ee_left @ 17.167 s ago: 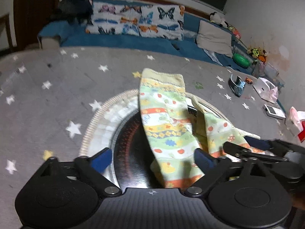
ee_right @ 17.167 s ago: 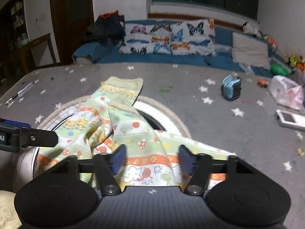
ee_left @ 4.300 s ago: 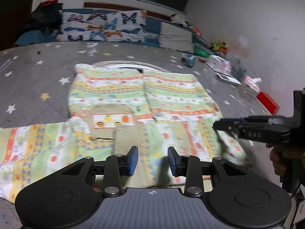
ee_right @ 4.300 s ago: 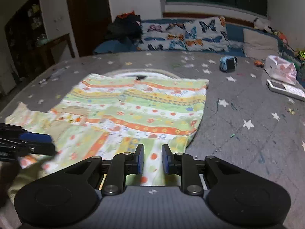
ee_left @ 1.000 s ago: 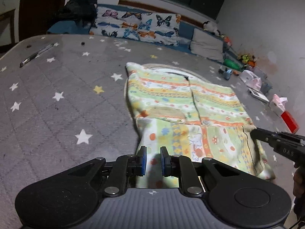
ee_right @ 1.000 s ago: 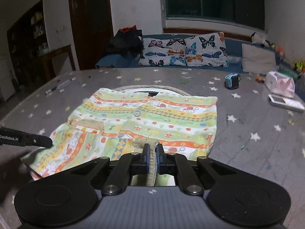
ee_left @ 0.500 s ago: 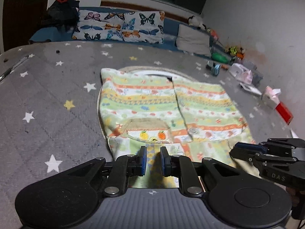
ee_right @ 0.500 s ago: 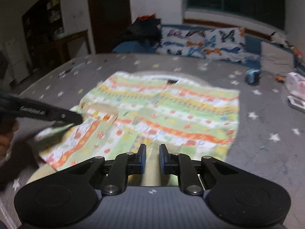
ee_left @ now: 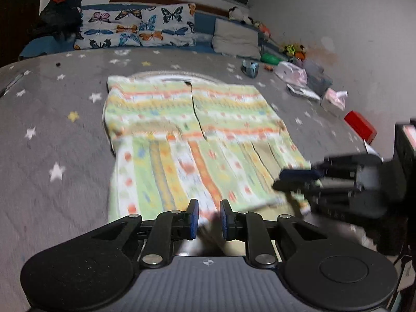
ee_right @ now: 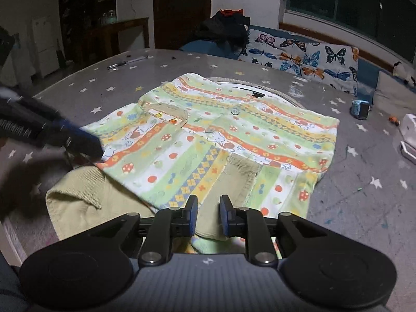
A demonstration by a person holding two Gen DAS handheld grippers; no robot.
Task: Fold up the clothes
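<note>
A child's striped shirt [ee_left: 195, 119] in green, yellow and orange lies flat on the grey star-print surface [ee_left: 52, 135], its sleeves folded across the lower half. My left gripper [ee_left: 208, 217] holds blurred shirt fabric between its pads at the near hem, and its jaws are starting to open. In the right wrist view the left gripper [ee_right: 96, 148] reaches the shirt [ee_right: 234, 130] at its left corner. My right gripper [ee_right: 209, 215] is opening, and a ribbed yellow cuff [ee_right: 234, 174] lies loose between its pads. In the left wrist view the right gripper [ee_left: 286, 179] hovers at the shirt's right edge.
Butterfly pillows [ee_left: 137, 30] and a dark clothes pile [ee_right: 223, 30] line the back. A small blue item [ee_left: 250, 68], a pink bag [ee_left: 291, 71] and a red box [ee_left: 360, 127] sit to the right. A pen [ee_right: 127, 62] lies far left. A round mat's rim [ee_right: 273, 88] shows under the shirt.
The right jaws have parted off the cuff they pinched a second ago. The left gripper has swung rightward along the near hem, carrying the sleeve over the shirt's lower half.
</note>
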